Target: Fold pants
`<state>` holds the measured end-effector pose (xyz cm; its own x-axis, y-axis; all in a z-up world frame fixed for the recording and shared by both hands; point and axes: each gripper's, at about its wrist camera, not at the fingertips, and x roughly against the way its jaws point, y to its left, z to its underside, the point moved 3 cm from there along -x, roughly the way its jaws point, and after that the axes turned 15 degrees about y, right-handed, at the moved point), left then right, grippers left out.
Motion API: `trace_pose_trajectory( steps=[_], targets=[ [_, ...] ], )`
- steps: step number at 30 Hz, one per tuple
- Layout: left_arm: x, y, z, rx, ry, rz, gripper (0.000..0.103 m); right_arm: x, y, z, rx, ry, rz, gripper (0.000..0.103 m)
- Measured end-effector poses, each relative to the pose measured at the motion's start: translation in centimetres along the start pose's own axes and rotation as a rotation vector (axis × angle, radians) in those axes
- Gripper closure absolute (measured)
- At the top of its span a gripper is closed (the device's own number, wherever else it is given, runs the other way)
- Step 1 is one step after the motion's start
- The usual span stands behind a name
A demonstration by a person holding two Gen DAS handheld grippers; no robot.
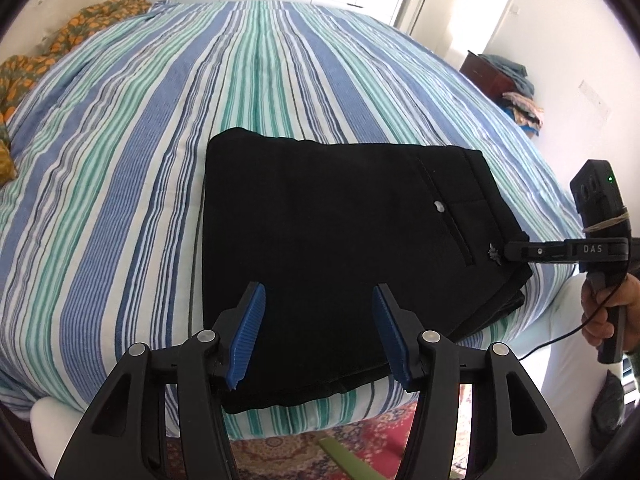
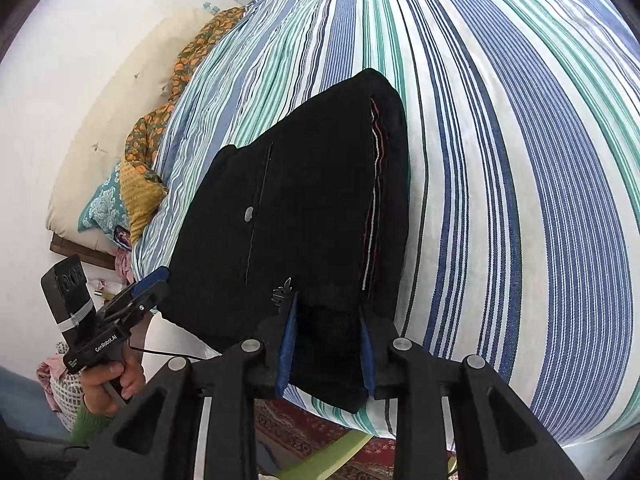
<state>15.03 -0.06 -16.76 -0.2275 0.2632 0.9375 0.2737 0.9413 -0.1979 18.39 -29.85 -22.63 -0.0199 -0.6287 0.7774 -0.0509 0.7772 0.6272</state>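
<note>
Black pants (image 1: 320, 248), folded into a compact stack, lie near the edge of a striped bed (image 1: 140, 140). The left gripper (image 1: 319, 328) hovers above them, fingers apart and empty. The right gripper (image 2: 328, 344), at the waistband corner, has fingers partly spread astride the fabric, not visibly pinching it.

the near edge of the black pants (image 2: 304, 208) is hidden behind the right gripper (image 2: 326, 344) fingers, so contact there cannot be told. in the left wrist view the right gripper's (image 1: 510, 251) far finger is hidden behind its near one. the person's hand (image 1: 608, 312) is cut off by the picture's rim.
</note>
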Motion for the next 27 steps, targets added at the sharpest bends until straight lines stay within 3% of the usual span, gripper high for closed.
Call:
trace_pose_trajectory(
  steps=[13,17,18,20,21,27],
  targets=[
    [0.4,-0.1,0.1,-0.014,0.003,-0.042,0.045,-0.2,1.2,0.0,-0.011,0.006,-0.004,0.049],
    [0.4,0.4,0.3,0.003,0.004,-0.041,0.045,1.5,0.5,-0.3,-0.044,-0.036,-0.051,0.049],
    [0.4,0.5,0.3,0.004,0.005,-0.040,0.045,1.8,0.5,-0.4,-0.036,-0.038,-0.054,0.051],
    [0.5,0.5,0.3,0.004,0.005,-0.042,0.045,1.8,1.3,-0.7,0.013,-0.013,0.001,0.087],
    [0.7,0.4,0.3,0.002,0.003,-0.040,0.045,1.5,1.8,-0.7,0.045,0.006,0.058,0.092],
    [0.9,-0.6,0.7,-0.035,-0.002,-0.036,0.041,2.4,4.0,0.9,0.114,0.024,0.113,0.092]
  ],
)
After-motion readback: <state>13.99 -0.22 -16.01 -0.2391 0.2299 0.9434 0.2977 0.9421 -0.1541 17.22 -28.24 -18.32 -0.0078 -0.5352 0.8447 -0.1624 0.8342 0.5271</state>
